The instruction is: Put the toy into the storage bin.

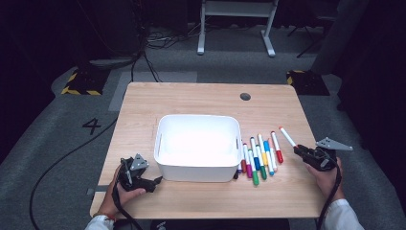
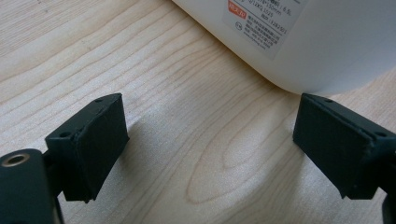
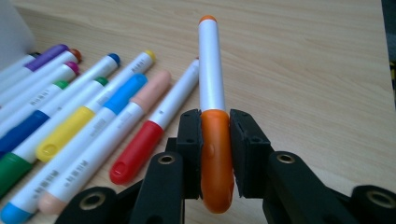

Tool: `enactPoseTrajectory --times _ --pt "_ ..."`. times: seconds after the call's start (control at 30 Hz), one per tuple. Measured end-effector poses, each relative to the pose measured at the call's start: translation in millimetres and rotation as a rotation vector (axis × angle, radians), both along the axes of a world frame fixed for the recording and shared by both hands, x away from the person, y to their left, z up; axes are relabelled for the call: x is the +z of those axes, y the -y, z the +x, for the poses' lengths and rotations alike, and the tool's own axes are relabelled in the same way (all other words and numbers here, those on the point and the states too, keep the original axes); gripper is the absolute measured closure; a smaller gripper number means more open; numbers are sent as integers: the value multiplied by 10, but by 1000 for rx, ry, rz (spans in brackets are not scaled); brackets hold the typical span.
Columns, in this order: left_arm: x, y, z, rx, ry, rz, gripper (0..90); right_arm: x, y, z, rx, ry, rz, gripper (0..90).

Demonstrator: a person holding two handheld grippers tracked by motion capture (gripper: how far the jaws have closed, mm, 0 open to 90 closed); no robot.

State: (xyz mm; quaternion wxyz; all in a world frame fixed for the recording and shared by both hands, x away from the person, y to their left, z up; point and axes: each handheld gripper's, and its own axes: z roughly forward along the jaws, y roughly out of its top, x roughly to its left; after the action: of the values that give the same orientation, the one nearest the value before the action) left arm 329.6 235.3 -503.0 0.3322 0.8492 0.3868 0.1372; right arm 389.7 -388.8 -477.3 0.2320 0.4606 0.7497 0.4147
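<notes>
Right gripper (image 3: 215, 140) clamps orange marker (image 3: 212, 93) by cap end, barrel jutting ahead, off counter (image 1: 201, 98). We judge risk: cap could pull off, or barrel swing into markers (image 3: 88, 116) at its left. Left gripper (image 2: 210, 144) released, jaws wide, bin (image 2: 303, 42) just ahead. High view adds bin's (image 1: 197, 143) hollow; right gripper view gives grip detail.

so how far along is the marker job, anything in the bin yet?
Nothing is done yet: the white bin looks empty in the high view. In hand: the right claw is shut on the orange marker, held off the row. The left claw is open beside the bin's wall, gripping nothing. Left: that marker plus the row of markers lying on the table.
</notes>
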Motion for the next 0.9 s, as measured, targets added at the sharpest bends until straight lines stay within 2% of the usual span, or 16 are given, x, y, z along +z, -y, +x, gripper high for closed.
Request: enactPoseTrajectory --times 0.1,0.17,0.23,0.33,0.43,0.47,0.7,0.83,0.9 --pt "1 0 -2 3 4 2 101 57 -37 -12 18 14 24 751" --pt "2 2 -7 10 7 5 101 179 -98 -49 59 43 28 751" --pt "2 3 -10 15 6 6 101 213 -119 -61 67 48 32 751" --pt "2 3 -10 14 6 5 100 376 -213 -103 116 80 28 751" --pt "2 3 -10 15 6 4 100 531 -319 -120 163 100 45 751" --pt "1 3 -9 14 7 4 100 609 -383 -120 193 113 29 751" --pt "2 3 -10 15 6 5 100 839 -582 -107 260 124 39 751" --pt "2 3 -10 15 6 5 100 897 -647 -91 280 124 45 751" --pt "2 3 -10 15 6 5 100 950 -713 -76 309 127 35 751"
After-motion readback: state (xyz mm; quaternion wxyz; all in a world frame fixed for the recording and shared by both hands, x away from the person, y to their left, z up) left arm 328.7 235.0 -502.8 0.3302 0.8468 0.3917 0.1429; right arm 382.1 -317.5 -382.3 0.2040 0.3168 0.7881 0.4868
